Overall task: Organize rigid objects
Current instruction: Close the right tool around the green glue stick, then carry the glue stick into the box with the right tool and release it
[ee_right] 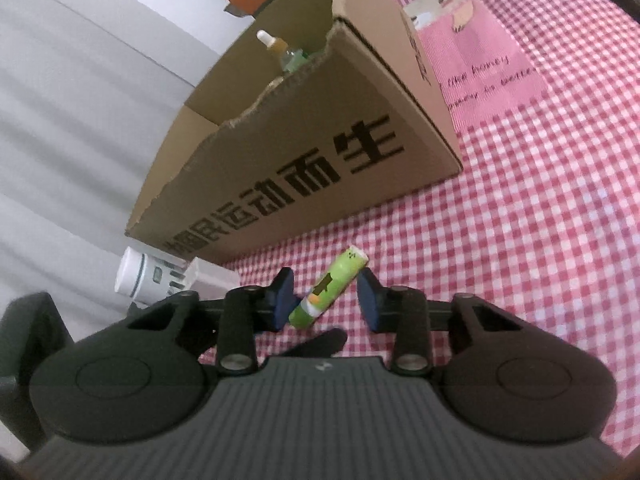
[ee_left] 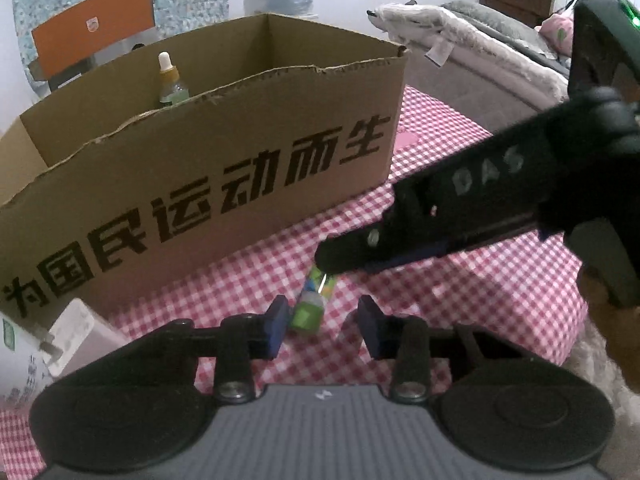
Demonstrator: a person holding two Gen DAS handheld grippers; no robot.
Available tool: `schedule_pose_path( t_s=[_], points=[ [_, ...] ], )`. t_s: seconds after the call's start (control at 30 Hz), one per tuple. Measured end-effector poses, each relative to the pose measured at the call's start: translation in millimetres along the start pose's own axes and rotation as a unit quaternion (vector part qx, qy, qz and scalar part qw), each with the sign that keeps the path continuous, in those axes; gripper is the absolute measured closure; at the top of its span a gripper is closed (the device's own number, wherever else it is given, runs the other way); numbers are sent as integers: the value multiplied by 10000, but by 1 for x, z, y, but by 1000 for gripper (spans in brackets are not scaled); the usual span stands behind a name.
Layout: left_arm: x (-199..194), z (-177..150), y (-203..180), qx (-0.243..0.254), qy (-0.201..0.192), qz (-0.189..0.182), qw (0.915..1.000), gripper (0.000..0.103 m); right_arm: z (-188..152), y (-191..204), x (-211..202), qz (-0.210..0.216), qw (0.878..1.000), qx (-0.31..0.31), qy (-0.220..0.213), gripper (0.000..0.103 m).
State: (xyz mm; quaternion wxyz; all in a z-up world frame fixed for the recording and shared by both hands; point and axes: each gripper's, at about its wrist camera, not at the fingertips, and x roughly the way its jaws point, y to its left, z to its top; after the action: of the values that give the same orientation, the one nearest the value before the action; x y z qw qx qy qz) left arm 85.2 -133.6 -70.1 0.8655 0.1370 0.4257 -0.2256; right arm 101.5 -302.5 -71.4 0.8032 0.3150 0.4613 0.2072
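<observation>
A small green tube point(ee_left: 310, 304) lies on the red-and-white checked cloth point(ee_left: 460, 280) in front of a cardboard box point(ee_left: 200, 184). My left gripper point(ee_left: 324, 326) straddles its near end; the left pad touches the tube, the right pad stands clear of it. My right gripper point(ee_left: 332, 256) reaches in from the right, its tip over the tube's far end. In the right wrist view the green tube point(ee_right: 328, 288) lies slantwise between the jaws of my right gripper point(ee_right: 326, 300), with a gap at the right pad. A dropper bottle point(ee_left: 170, 80) stands inside the box.
The cardboard box point(ee_right: 300, 152) is open-topped with a torn front rim. White packages point(ee_left: 68, 332) and a white cylinder point(ee_right: 140, 276) lie to its left. A pink cartoon patch point(ee_right: 480, 60) is on the cloth. A grey blanket point(ee_left: 460, 36) lies behind on the right.
</observation>
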Motion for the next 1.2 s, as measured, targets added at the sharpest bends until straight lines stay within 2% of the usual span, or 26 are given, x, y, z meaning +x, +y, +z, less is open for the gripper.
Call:
schedule_pose_path(
  t_s=[0.1,0.2,0.4,0.57,0.83,1.03,1.1,1.2],
  points=[
    [4,3,1,32,-6,-4,10000,70,0,1,9,-53,9999,16,96,77],
    [4,4,2,18,-37,-15,10000,85,1,5,17,-82,9999,-16,151,83],
    [2,3,11,-173,-132,-49,9998,87,2,15,25,-199,9996,-156,108,86],
    [-16,0,11,-191,-291,-11,9994,87,0,22,21,-102,9999,-116,78,86],
    [-80,16,17,-273,-1069,184,9937,86,6,69,-14,222,9974,-587,-343,86],
    [-111,52,36,-402,-1655,360,9847,86,37,119,-42,439,9863,-1366,-812,86],
    [-107,68,45,-508,-1647,406,9842,86,54,130,-43,426,9827,-1594,-841,85],
    [-91,88,63,-790,-1432,316,9860,86,83,141,-31,311,9804,-1813,-708,85]
  ],
)
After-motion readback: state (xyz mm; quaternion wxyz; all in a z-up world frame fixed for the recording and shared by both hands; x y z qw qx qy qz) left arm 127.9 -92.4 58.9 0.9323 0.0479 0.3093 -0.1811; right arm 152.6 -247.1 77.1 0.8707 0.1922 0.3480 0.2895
